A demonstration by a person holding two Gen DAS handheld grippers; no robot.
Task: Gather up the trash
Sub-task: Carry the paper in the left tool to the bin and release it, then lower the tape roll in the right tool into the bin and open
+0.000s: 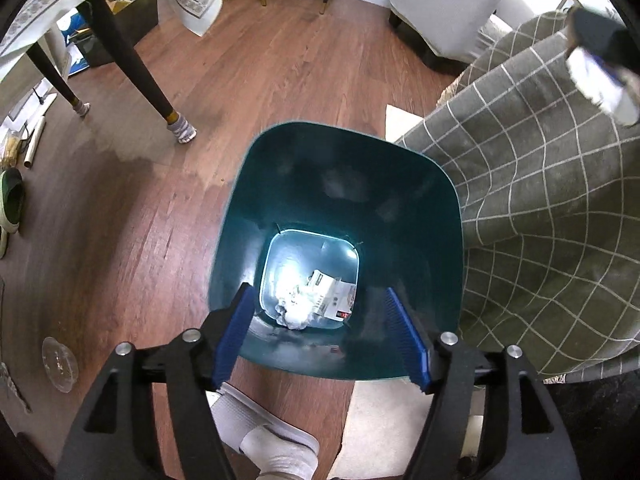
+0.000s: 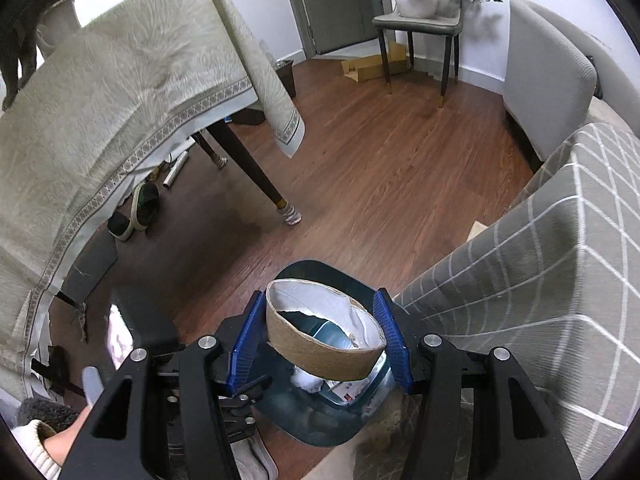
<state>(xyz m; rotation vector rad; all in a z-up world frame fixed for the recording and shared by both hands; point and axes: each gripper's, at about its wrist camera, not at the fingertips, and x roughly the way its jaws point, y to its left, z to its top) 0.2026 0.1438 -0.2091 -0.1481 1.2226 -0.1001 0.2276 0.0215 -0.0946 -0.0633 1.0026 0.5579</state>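
A big wooden floor (image 1: pixel 280 92) fills the room, and one table with a pale cloth (image 2: pixel 100 112) stands over it, next to one grey checked blanket (image 1: pixel 540 208). Between them on the floor stands one dark green bin (image 1: pixel 340 184), upright, with its open mouth facing up. At the bottom of the bin lie one crumpled white paper ball (image 1: pixel 296 306) and one flat printed packet (image 1: pixel 334 294), touching each other; the packet has small print and a red mark, but the words are too tiny to read. The left gripper (image 1: pixel 326 336) points down into the bin, and its two blue jaws stand wide apart with nothing between them. The right gripper (image 2: pixel 324 342) hangs just above the bin's mouth, and its two blue jaws squeeze one brown cardboard ring (image 2: pixel 324 340) with torn white paper stuck inside. The ring lies across the jaws, long side going from one jaw to the other, with its open hole facing up and forward. One white sock (image 1: pixel 276 444) shows by the bin.
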